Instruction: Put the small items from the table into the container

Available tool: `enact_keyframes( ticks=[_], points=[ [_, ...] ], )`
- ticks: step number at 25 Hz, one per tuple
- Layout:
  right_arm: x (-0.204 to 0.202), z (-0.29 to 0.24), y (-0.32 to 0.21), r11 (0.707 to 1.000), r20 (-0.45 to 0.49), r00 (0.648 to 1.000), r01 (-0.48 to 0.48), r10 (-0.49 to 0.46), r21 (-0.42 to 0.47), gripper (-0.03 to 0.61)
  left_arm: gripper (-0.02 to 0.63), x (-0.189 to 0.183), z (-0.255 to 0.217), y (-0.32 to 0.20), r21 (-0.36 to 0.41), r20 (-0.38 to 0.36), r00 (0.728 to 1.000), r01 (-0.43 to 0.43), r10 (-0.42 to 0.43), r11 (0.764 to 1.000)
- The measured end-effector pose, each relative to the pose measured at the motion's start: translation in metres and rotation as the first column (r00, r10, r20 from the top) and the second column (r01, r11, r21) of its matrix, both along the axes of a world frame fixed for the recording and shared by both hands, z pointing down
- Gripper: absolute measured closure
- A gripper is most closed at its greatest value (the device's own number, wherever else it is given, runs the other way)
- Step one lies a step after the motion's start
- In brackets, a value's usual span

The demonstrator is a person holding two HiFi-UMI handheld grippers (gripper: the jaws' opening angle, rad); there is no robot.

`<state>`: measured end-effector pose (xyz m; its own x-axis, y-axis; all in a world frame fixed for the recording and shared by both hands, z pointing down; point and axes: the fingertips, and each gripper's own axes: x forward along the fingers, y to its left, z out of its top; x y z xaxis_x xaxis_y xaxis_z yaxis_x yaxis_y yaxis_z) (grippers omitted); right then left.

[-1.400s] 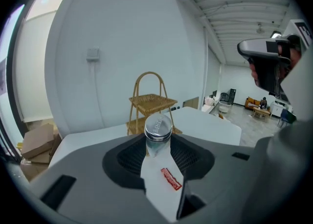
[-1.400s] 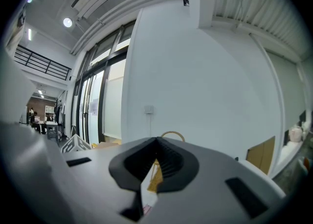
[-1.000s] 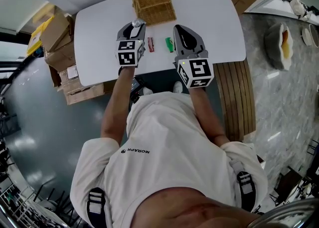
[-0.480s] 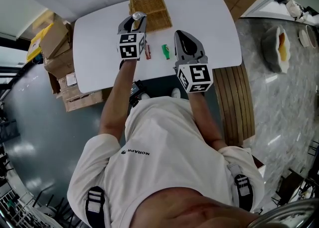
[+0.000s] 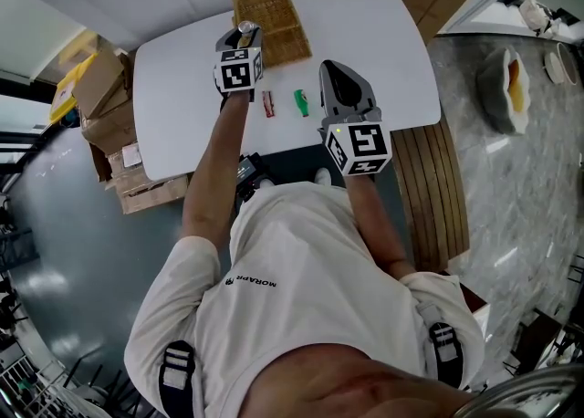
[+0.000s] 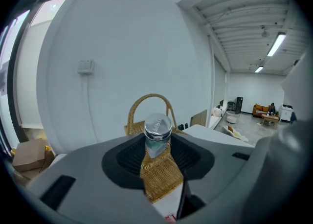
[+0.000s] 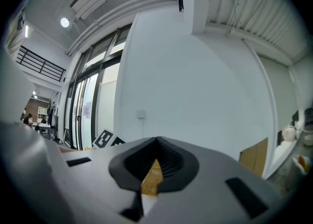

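My left gripper (image 5: 241, 35) is pinching a little silver-capped bottle (image 6: 157, 135) right over the wicker basket (image 5: 274, 15). The jaws on my right gripper (image 5: 339, 74) are closed, nothing in them. A red item (image 5: 267, 103) and a green item (image 5: 300, 101) lie on the table (image 5: 383, 42).

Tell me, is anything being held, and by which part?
The left gripper holds a small silver-capped bottle by its body, below the cap. The right gripper holds nothing.
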<state>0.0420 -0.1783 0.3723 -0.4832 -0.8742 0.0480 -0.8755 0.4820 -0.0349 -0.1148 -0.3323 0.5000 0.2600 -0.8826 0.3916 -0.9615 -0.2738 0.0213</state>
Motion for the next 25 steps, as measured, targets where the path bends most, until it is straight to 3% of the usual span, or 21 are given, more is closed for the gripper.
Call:
enact_keyframes(
  ticks=[4, 10, 16, 25],
  points=[
    [-0.003, 0.002, -0.001, 1.0, -0.008, 1.0, 0.008, -0.008, -0.003, 0.574, 0.454, -0.001, 0.014, -0.008, -0.031, 0.023, 1.0, -0.002, 0.003, 1.0],
    [0.004, 0.003, -0.004, 1.0, -0.003, 1.0, -0.012, 0.012, -0.012, 0.574, 0.454, -0.007, 0.024, -0.015, -0.056, -0.01, 0.999, 0.035, -0.035, 0.998],
    [0.003, 0.004, -0.004, 1.0, -0.006, 1.0, -0.007, 0.007, -0.018, 0.574, 0.454, -0.004, 0.032, -0.022, -0.089, -0.013, 1.0, 0.021, -0.022, 0.996],
    [0.006, 0.002, -0.002, 1.0, 0.002, 1.0, -0.012, 0.012, -0.016, 0.574, 0.407, 0.004, 0.015, -0.014, -0.045, 0.004, 1.0, 0.004, -0.003, 0.999]
  ],
)
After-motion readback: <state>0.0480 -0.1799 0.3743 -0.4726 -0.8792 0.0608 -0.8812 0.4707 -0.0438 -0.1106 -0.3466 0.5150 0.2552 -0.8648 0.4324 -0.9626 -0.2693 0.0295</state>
